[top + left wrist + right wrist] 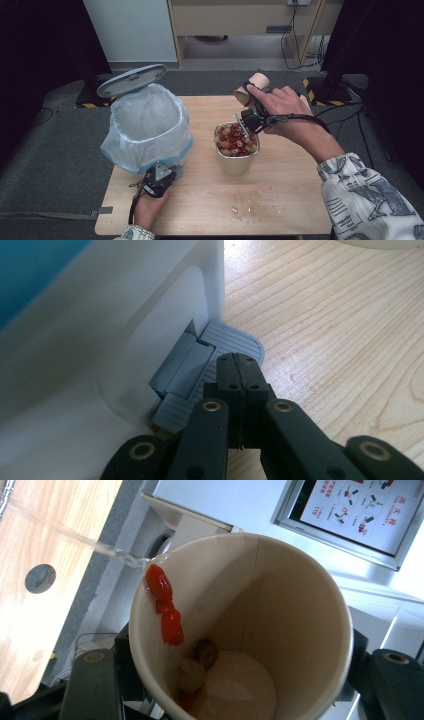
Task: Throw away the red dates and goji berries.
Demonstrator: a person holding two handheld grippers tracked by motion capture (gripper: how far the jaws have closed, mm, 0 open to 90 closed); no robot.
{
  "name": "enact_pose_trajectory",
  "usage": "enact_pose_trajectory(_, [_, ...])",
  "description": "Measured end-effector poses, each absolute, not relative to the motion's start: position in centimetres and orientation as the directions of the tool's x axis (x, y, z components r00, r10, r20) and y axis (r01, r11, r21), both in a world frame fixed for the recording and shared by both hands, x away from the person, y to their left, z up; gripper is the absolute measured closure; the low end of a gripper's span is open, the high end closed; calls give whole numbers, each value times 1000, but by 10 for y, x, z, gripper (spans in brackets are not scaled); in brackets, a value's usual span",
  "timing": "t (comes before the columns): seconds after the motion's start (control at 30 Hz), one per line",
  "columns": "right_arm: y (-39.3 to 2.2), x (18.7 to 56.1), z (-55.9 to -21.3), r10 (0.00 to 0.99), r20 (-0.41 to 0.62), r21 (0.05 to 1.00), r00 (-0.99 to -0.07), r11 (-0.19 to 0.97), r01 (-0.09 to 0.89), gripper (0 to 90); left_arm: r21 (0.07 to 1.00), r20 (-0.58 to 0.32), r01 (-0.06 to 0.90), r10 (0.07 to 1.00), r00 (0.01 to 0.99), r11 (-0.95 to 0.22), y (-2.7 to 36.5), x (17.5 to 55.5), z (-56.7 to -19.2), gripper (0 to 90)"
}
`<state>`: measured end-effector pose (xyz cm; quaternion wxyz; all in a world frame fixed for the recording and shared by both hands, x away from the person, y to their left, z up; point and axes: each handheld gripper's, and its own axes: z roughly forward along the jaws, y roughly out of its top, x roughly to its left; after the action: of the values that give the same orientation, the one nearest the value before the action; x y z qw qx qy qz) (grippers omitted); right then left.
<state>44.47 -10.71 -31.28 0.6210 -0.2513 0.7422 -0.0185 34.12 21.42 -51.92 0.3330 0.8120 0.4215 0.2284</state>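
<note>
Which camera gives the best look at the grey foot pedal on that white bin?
The left gripper view: the grey pedal sits close up at the foot of the bin, with the shut left gripper resting on it. In the high view the hand and left gripper mostly cover it. The right gripper view looks into a paper cup instead.

Very little writing can be read from where I stand. In my right gripper view, a framed white notice [367, 510] hangs on the wall behind the paper cup [240, 630] that I hold. It carries small red pictograms of figures and several lines of tiny print, some of it red and seemingly in Chinese characters. One red line near its top may hold the digits 119, though the print is too small to be sure. In the high view, the pale sleeve [372, 200] on my right arm bears large dark printed shapes like letters, which I cannot make out.
</note>
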Motion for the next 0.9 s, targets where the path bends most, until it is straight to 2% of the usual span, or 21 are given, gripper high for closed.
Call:
enact_pose_trajectory(0.37, [-105, 443, -311, -383, -920, -332, -85, 876, -349, 328, 733, 90, 533, 837, 540, -422, 214, 341, -519, 897])
enact_pose_trajectory(0.47, [-99, 440, -327, -501, -863, -445, -63, 814, -375, 329, 733, 90, 533, 836, 541, -423, 214, 341, -519, 897])
enact_pose_trajectory(0.53, [-96, 440, -332, -536, -843, -479, -51, 789, -385, 329, 733, 91, 533, 836, 541, -424, 214, 341, -519, 897])
enact_pose_trajectory(0.63, [-98, 442, -328, -490, -870, -438, -60, 821, -367, 328, 733, 89, 533, 836, 541, -423, 214, 341, -519, 897])
enact_pose_trajectory(0.83, [-99, 442, -330, -513, -857, -460, -54, 808, -369, 328, 734, 89, 532, 837, 540, -421, 214, 341, -519, 897])
enact_pose_trajectory(0.87, [-102, 446, -325, -462, -885, -419, -52, 841, -341, 328, 735, 88, 533, 838, 539, -420, 214, 341, -519, 897])
enact_pose_trajectory(0.9, [-102, 446, -326, -462, -886, -422, -50, 844, -331, 328, 735, 88, 533, 838, 539, -420, 214, 341, -519, 897])
